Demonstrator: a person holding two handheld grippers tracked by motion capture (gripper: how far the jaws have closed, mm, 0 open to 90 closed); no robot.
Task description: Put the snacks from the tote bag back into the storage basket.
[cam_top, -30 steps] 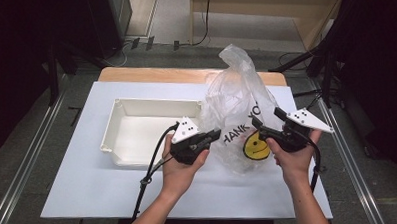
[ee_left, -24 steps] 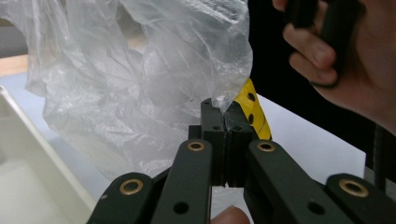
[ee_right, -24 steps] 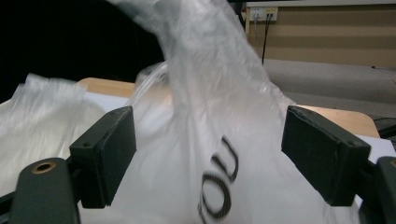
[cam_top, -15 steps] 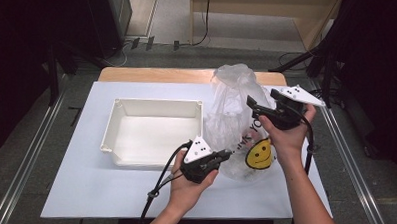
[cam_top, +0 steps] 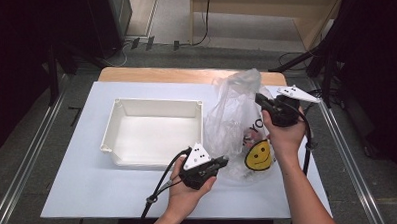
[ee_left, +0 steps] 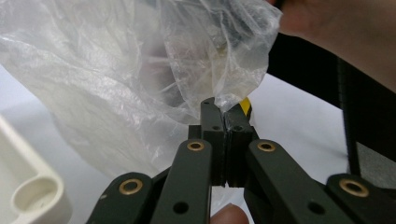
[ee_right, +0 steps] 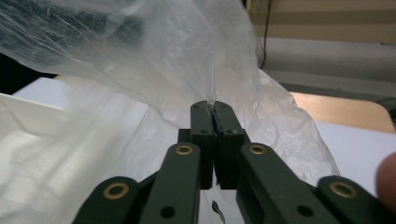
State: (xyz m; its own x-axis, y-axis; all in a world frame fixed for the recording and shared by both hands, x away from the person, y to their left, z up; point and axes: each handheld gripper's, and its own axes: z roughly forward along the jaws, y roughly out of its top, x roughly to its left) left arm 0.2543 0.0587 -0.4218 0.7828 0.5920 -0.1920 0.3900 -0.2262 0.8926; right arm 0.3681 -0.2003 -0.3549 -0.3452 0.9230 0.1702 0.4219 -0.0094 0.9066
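A clear plastic bag (cam_top: 237,120) with a yellow smiley face (cam_top: 258,155) stands on the white table, right of a white tray (cam_top: 117,106). My left gripper (cam_top: 223,162) is shut on the bag's lower near edge; in the left gripper view the film (ee_left: 140,84) is pinched between the closed jaws of that gripper (ee_left: 224,109). My right gripper (cam_top: 258,97) is shut on the bag's upper right side, held above the table. In the right gripper view its closed gripper (ee_right: 213,108) clamps a fold of the bag (ee_right: 163,60). What is inside the bag is unclear.
The white tray (ee_right: 28,116) is shallow and holds nothing. The white tabletop (cam_top: 79,181) ends at a wooden strip (cam_top: 185,75) at the back. Metal rails (cam_top: 23,168) run along both sides. Cables trail from both grippers over the front edge.
The left gripper has dropped toward the table's front with the bag's lower edge. The right gripper rose and moved back, stretching the bag between them.
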